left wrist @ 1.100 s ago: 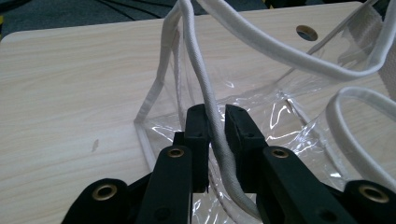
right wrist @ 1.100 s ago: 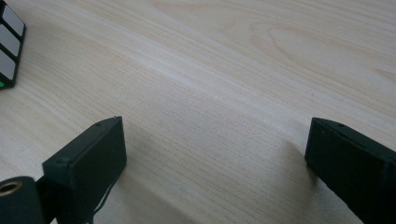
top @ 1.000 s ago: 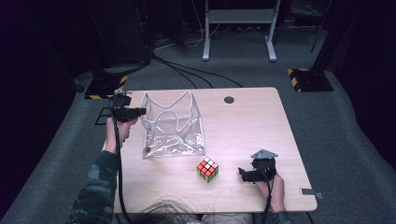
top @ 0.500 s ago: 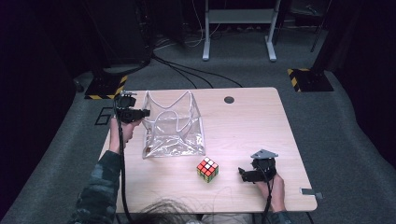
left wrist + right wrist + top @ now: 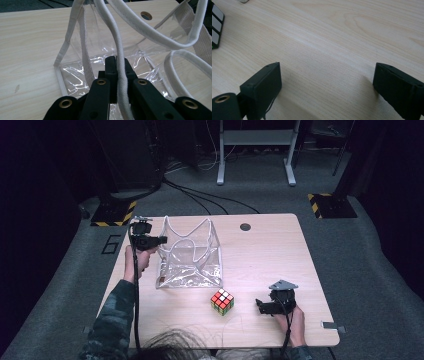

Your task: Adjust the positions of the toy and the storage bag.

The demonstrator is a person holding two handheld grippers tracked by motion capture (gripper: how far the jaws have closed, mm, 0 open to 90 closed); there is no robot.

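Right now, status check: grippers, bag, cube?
Left gripper shut on bag strap. Right gripper open, empty, low over table. Clear bag upright; cube outside it. Nothing between them.

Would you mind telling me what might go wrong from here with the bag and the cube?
1. The left hand-held gripper pinches only one thin white strap of the clear bag; the strap might slip out, or a pull might tip the light bag.
2. The bag's mouth is draped with loose straps, so the cube could catch on them going in.
3. The right hand-held gripper is open over bare table, beside the cube; closing now would probably miss it.
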